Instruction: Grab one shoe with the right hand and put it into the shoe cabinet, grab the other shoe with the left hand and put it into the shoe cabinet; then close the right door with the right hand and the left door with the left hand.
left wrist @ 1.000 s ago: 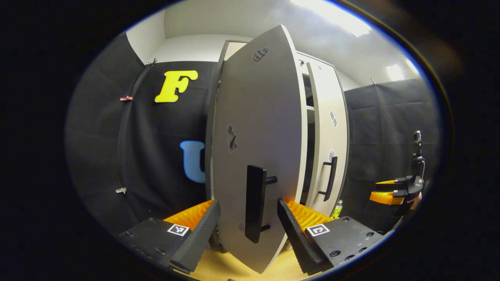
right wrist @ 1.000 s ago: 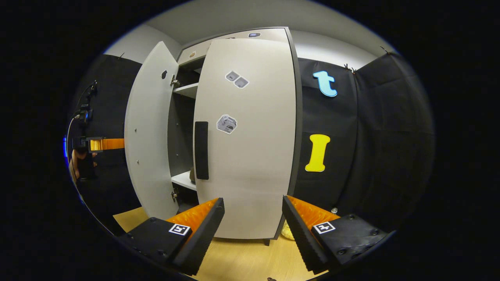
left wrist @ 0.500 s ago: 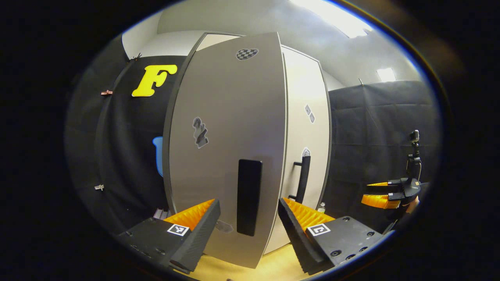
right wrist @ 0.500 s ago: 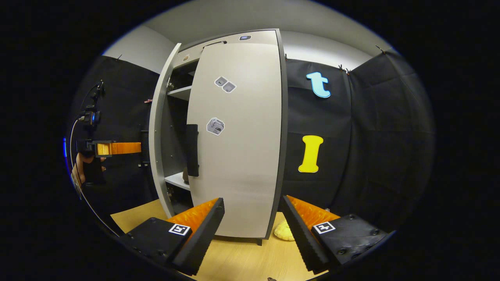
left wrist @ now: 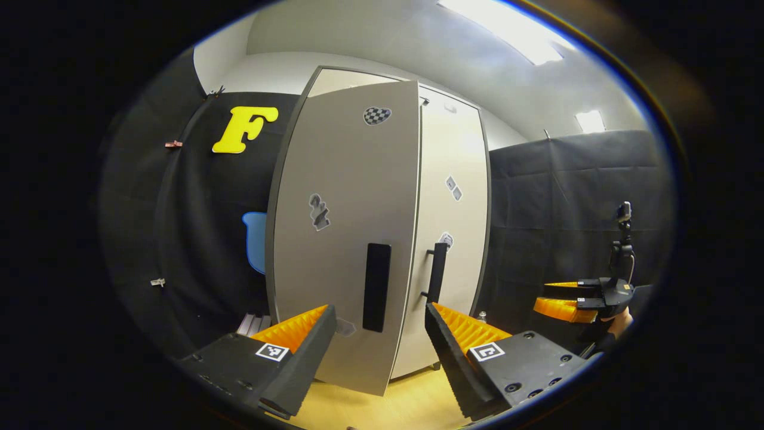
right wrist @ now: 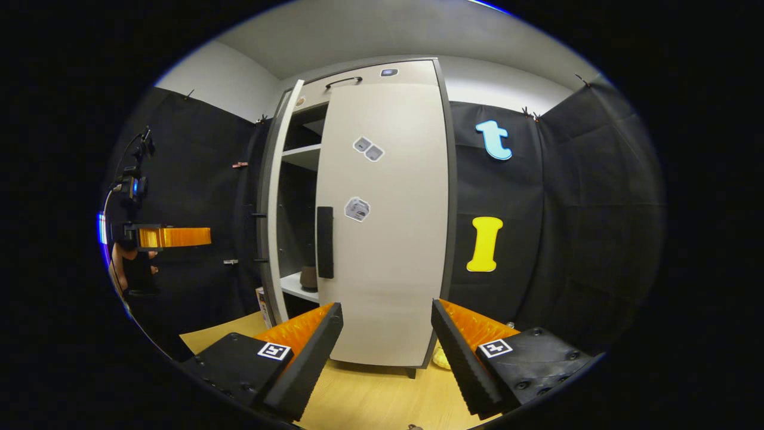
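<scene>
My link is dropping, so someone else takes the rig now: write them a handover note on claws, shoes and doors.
Left claw: open, empty, facing the left door.
Right claw: open, empty, held back from the right door.
One shoe sits on a lower shelf inside; the other is hidden.
Done: right door looks shut.
To do: left door is ajar; push it shut with the left claw.

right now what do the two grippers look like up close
Both match. The left gripper and the right gripper each have two wedge-shaped, ribbed jaws on flat dark blocks with screw heads. Each block carries a small square black-and-white marker. A bare hand holds the right gripper; no sleeve can be made out.
</scene>
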### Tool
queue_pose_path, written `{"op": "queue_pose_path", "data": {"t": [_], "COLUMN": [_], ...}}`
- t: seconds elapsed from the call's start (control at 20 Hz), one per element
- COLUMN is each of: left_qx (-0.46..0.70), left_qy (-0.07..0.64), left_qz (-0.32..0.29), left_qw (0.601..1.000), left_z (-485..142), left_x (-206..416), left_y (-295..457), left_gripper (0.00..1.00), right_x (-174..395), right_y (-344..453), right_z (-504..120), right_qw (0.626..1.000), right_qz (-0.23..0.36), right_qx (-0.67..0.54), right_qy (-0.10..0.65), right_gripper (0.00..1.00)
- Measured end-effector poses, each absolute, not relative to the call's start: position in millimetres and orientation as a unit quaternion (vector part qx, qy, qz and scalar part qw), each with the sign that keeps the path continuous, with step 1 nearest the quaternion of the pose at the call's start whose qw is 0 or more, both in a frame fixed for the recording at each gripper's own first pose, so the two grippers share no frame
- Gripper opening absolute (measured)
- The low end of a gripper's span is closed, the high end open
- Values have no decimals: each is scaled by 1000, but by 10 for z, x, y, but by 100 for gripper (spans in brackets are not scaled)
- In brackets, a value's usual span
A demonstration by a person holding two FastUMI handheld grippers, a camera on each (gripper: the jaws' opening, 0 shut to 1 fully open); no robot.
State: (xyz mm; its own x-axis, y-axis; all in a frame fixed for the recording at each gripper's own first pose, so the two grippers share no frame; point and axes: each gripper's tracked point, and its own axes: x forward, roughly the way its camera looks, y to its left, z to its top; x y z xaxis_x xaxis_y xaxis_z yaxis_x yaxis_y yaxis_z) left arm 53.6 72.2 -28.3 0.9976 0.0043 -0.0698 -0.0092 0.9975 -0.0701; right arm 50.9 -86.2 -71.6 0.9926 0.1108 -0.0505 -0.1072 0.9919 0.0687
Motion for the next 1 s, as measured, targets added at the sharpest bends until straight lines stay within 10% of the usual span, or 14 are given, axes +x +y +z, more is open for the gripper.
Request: {"op": "queue_pose_path", "data": {"t": [1.0], "left_qx": [-8], "left_qy": [31], "left_qz": [36], "left_qw": [999], "left_z": [-466], "left_x": [66], "left_y": [376], "left_gripper": [94], "right_x": [130], "right_y": [69], "right_z": [-411], "right_qw": [998], "right_qz": [9], "right_qx": [62], "right_qy": [-4], "right_gripper": [98]}}
